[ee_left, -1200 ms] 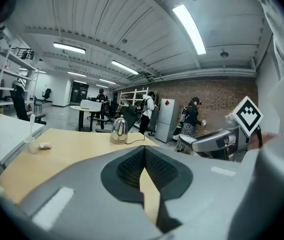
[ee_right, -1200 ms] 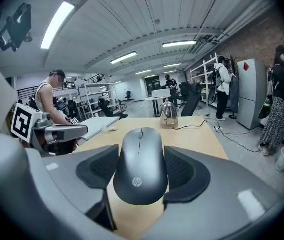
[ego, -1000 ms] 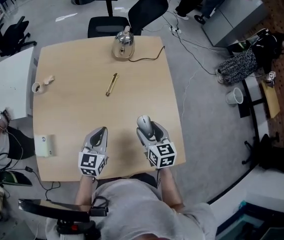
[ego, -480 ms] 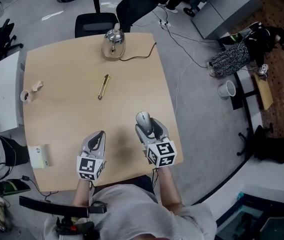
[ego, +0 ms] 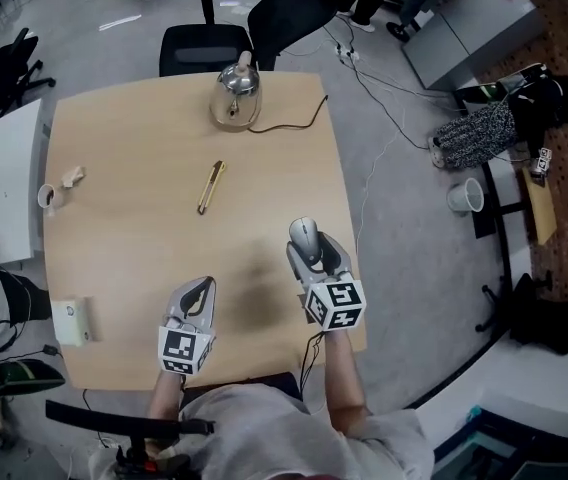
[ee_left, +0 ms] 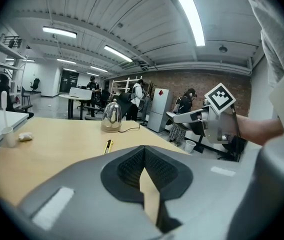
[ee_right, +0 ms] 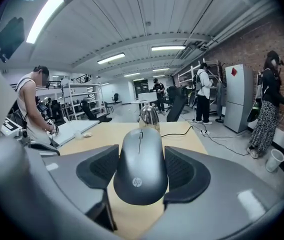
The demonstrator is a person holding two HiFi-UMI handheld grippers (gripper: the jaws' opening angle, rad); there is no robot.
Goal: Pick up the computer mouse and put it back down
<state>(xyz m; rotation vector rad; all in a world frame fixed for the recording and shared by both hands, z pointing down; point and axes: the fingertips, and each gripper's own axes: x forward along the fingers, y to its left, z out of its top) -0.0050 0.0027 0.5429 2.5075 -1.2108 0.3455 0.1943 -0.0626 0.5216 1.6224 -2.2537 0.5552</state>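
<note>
A dark grey computer mouse is held between the pads of my right gripper, over the wooden table near its right edge. In the right gripper view the mouse fills the gap of the right gripper, both pads press its sides, and tabletop shows beneath it. My left gripper hovers over the table's near edge, shut and with nothing in it; in the left gripper view the tips of the left gripper meet. That view also shows the right gripper at the right.
A metal kettle with a black cable stands at the far edge. A yellow utility knife lies mid-table. A small cup sits at the left edge and a white box near left. An office chair stands beyond the table.
My right gripper has carried the mouse to the right and farther from me across the table. The left gripper has shifted slightly and stays shut.
</note>
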